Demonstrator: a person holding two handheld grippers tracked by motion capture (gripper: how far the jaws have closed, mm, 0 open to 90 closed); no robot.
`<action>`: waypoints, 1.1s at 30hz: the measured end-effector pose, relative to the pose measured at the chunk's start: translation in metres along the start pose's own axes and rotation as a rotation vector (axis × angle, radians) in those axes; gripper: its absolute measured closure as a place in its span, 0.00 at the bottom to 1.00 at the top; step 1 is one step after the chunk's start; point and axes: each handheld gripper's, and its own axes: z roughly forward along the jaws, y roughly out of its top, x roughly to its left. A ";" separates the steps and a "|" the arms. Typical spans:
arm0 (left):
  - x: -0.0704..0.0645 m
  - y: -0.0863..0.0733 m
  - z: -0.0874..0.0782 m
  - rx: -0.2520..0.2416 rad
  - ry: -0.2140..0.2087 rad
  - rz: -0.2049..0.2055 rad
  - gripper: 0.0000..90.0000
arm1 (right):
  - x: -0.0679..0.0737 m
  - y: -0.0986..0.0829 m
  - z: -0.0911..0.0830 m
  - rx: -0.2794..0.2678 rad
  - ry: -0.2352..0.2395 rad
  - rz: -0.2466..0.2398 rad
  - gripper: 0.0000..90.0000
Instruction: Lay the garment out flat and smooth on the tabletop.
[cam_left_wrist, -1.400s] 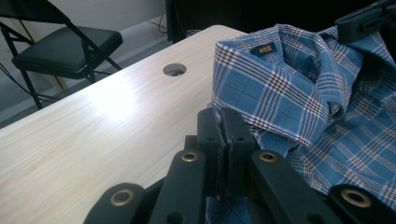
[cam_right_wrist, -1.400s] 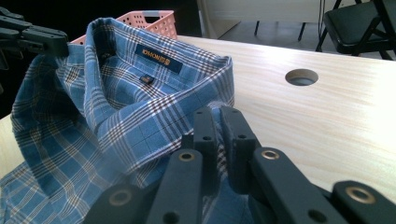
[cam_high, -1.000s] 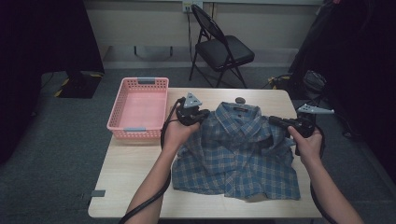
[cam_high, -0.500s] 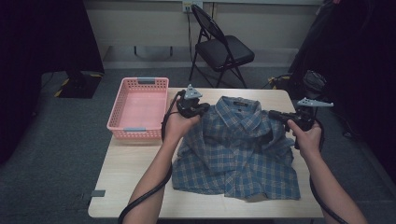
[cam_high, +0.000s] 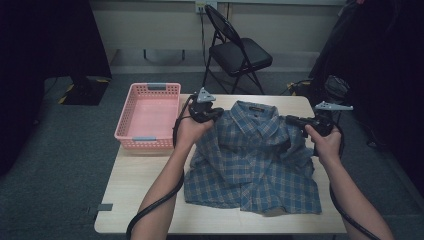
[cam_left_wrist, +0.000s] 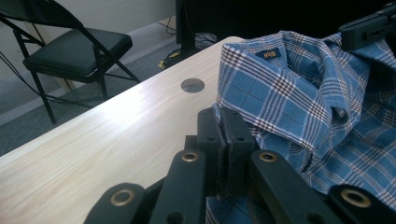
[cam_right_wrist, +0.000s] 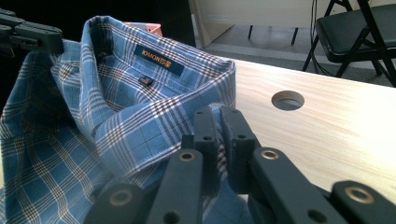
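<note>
floor: grey carpet (cam_high: 60, 165) | furniture: black folding chair (cam_high: 239, 52) | wall: pale (cam_high: 150, 25) | light: dim

The shirt (cam_high: 252, 160) I'm working on is a blue plaid button-up — white and dark lines crossing the blue. It lies face up on the table, collar (cam_right_wrist: 159, 60) at the far edge, hem toward me. The collar stands open, showing a dark label inside — the shoulders are lifted and bunched, the lower body flat with a few wrinkles.

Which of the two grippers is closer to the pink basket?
The left gripper, at the shirt's shoulder on the pink basket's side; the right gripper holds the opposite shoulder, farther from it.
</note>
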 end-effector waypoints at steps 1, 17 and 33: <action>0.001 0.000 0.001 0.002 0.000 0.000 0.97 | 0.000 0.001 0.001 0.002 0.000 -0.001 0.95; 0.040 0.013 0.037 -0.002 0.128 -0.082 0.97 | -0.028 0.037 0.040 0.066 -0.111 0.007 0.94; 0.001 -0.029 0.005 -0.034 0.117 -0.054 0.31 | 0.013 0.014 0.016 0.015 -0.109 -0.170 0.27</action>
